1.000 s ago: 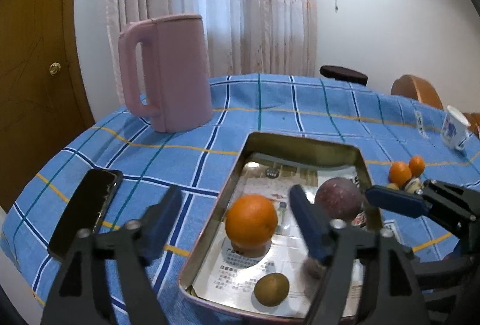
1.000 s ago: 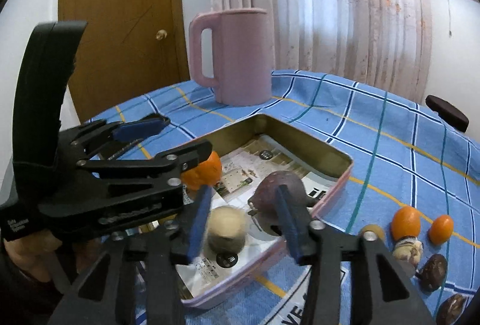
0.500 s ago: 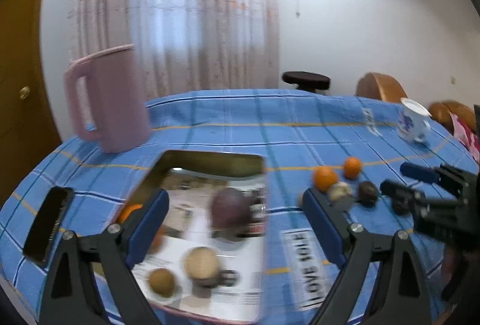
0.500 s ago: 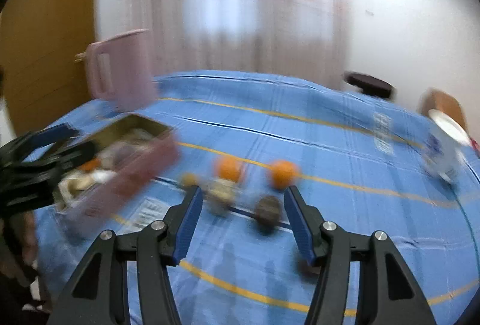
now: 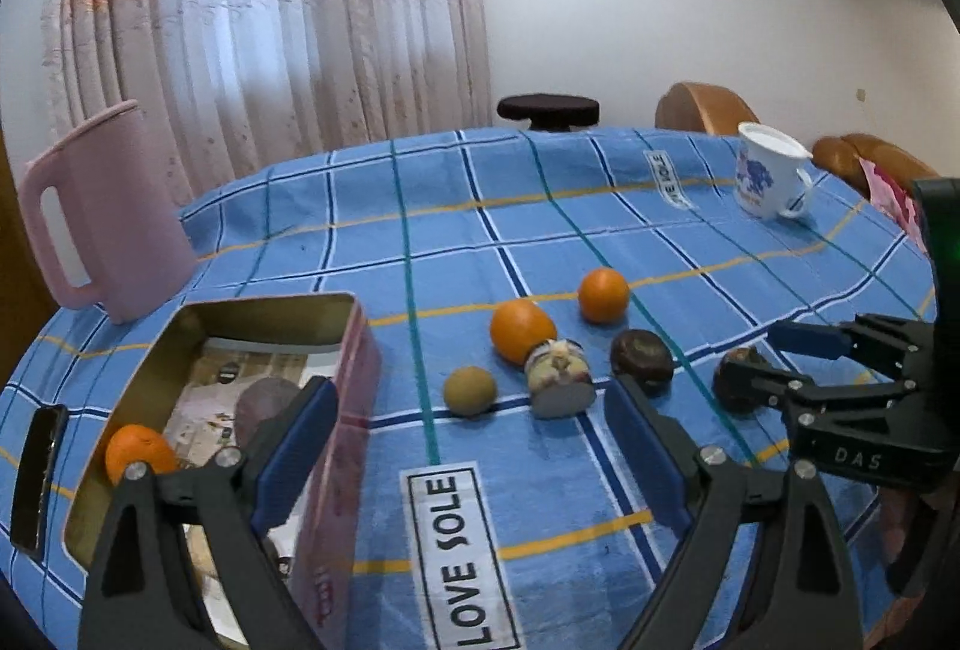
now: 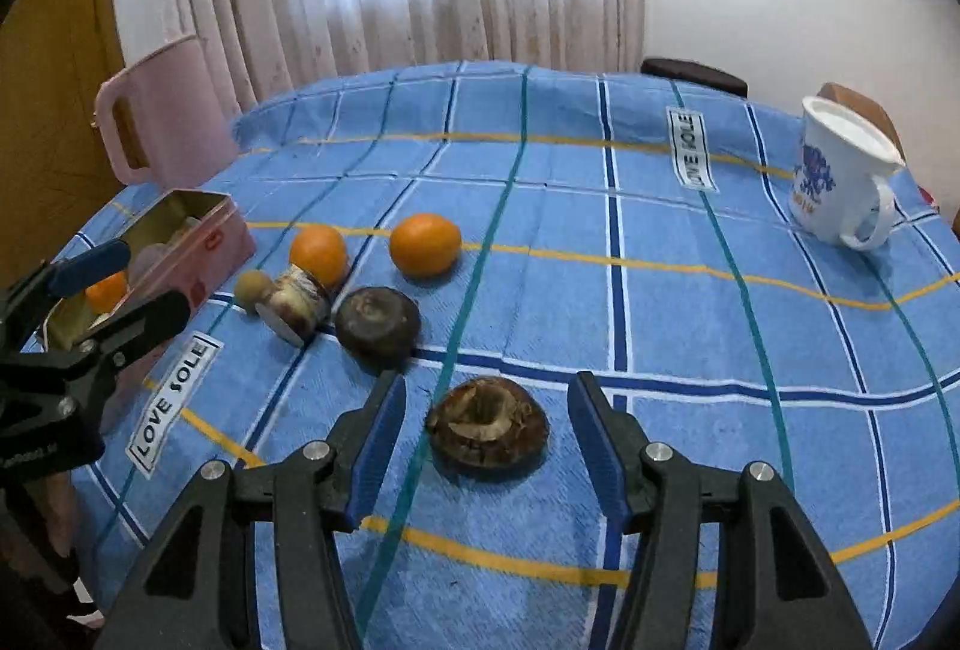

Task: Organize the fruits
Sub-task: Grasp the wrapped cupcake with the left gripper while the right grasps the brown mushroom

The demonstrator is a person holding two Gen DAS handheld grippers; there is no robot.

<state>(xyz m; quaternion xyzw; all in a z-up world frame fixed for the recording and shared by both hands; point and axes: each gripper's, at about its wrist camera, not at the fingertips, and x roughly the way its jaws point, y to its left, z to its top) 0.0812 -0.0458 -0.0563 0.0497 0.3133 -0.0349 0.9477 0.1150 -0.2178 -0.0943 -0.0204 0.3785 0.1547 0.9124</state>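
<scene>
Your right claw (image 6: 486,446) was spread wide, empty, with a dark brown fruit half (image 6: 487,429) lying hollow side up on the desk (image 6: 660,290) between its two blue pads (image 6: 378,440), touching neither. Just beyond it sat a second dark round fruit (image 6: 377,321), and to its left a cut fruit piece (image 6: 294,305) lay on its side with a small tan fruit (image 6: 253,285) beside it. Two oranges (image 6: 425,244) rested behind these, the left one (image 6: 318,254) touching or nearly touching the cut piece. Your left claw (image 5: 474,446) was also spread wide and pinched nothing; it hung over the checked blue cloth near the "LOVE SOLE" label (image 5: 459,554), with the loose fruit group ahead of it. Its left pad overlapped the pink-sided tin tray (image 5: 354,386) in the left wrist view. Inside the tray you had an orange (image 5: 139,455) and a dark purple round fruit (image 5: 264,407) on printed paper; the rest of the tray floor was hidden behind the claw. A pink jug (image 5: 102,224) stood behind the tray, a dark phone (image 5: 37,476) lay on the desk at the tray's left, and a white mug with blue print (image 6: 840,176) stood well apart at the far right.
</scene>
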